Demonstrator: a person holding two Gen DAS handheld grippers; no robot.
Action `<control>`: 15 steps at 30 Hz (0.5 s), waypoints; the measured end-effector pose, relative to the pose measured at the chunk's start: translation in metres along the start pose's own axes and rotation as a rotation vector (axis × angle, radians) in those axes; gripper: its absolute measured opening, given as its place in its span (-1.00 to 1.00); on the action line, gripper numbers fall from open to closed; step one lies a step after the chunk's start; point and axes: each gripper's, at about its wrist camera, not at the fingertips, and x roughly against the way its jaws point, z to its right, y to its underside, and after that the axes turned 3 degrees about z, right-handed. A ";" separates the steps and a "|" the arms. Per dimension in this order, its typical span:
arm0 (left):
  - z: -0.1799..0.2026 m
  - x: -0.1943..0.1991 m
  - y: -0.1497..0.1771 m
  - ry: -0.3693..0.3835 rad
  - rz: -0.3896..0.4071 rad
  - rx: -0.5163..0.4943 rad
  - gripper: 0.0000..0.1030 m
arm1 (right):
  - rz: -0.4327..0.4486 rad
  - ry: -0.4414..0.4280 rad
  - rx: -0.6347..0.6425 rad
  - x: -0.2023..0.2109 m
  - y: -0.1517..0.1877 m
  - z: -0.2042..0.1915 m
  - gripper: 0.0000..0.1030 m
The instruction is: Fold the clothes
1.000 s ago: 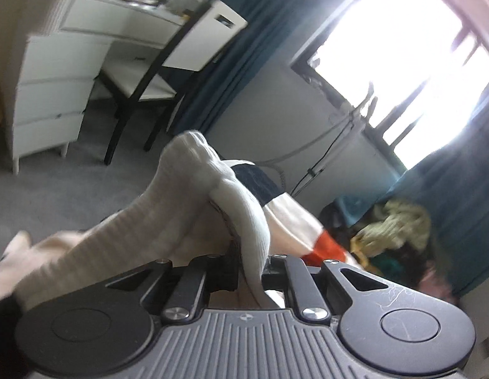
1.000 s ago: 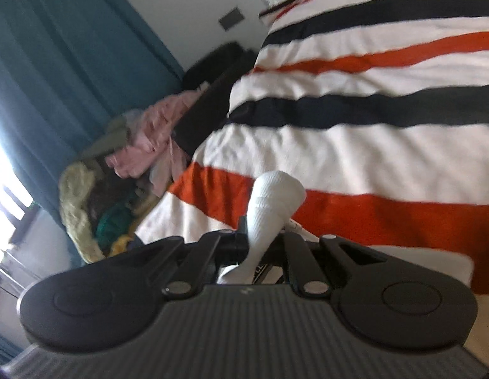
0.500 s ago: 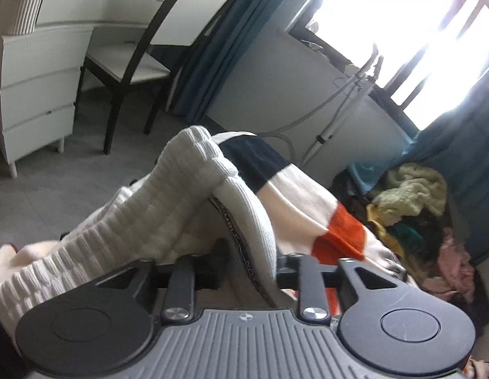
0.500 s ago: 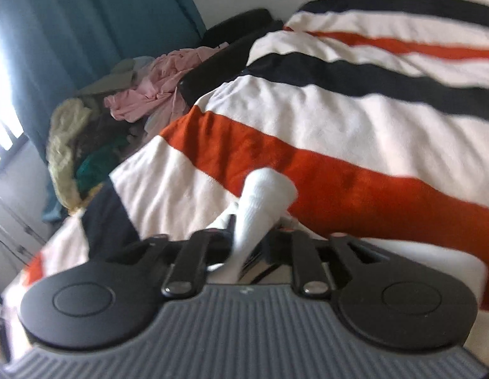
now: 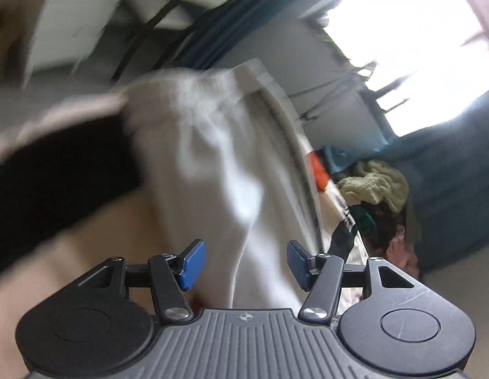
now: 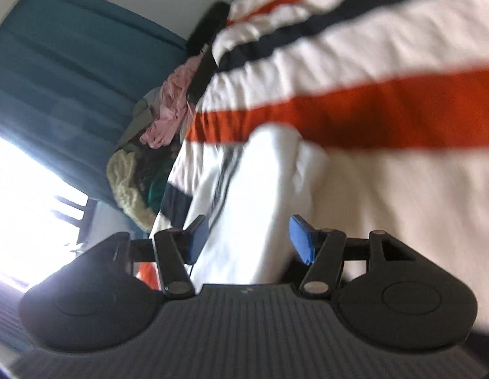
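Left gripper (image 5: 244, 262): my jaws apart, sock (image 5: 219, 170) between them, unclamped (blurred).
Right gripper (image 6: 249, 237): my jaws apart around the sock (image 6: 263, 195).
Sock: on the striped blanket (image 6: 386, 63).

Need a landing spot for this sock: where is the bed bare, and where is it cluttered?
In the right wrist view, the striped orange, navy and cream blanket lies bare right of the white ribbed sock, below the orange stripe. Crowded: the heap of pink and yellow clothes by the teal curtain, off the bed's left edge.
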 end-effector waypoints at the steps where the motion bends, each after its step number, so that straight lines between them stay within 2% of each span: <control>1: -0.007 0.001 0.007 -0.007 -0.013 0.052 0.17 | -0.018 -0.009 -0.010 0.003 0.003 0.003 0.16; 3: -0.017 0.002 0.019 -0.017 -0.040 0.141 0.26 | -0.053 -0.028 -0.031 0.008 0.009 0.009 0.15; 6: -0.019 -0.006 0.028 -0.020 -0.086 0.180 0.27 | -0.107 -0.055 -0.062 0.016 0.017 0.017 0.14; 7: -0.020 -0.009 0.030 -0.014 -0.078 0.183 0.28 | -0.125 -0.064 -0.072 0.019 0.020 0.020 0.12; 9: -0.021 -0.014 0.034 -0.003 -0.059 0.188 0.30 | -0.144 -0.112 -0.059 0.014 0.022 0.022 -0.05; 15: -0.032 -0.037 0.027 0.025 0.060 0.165 0.29 | -0.218 -0.119 -0.027 -0.031 0.031 0.030 -0.05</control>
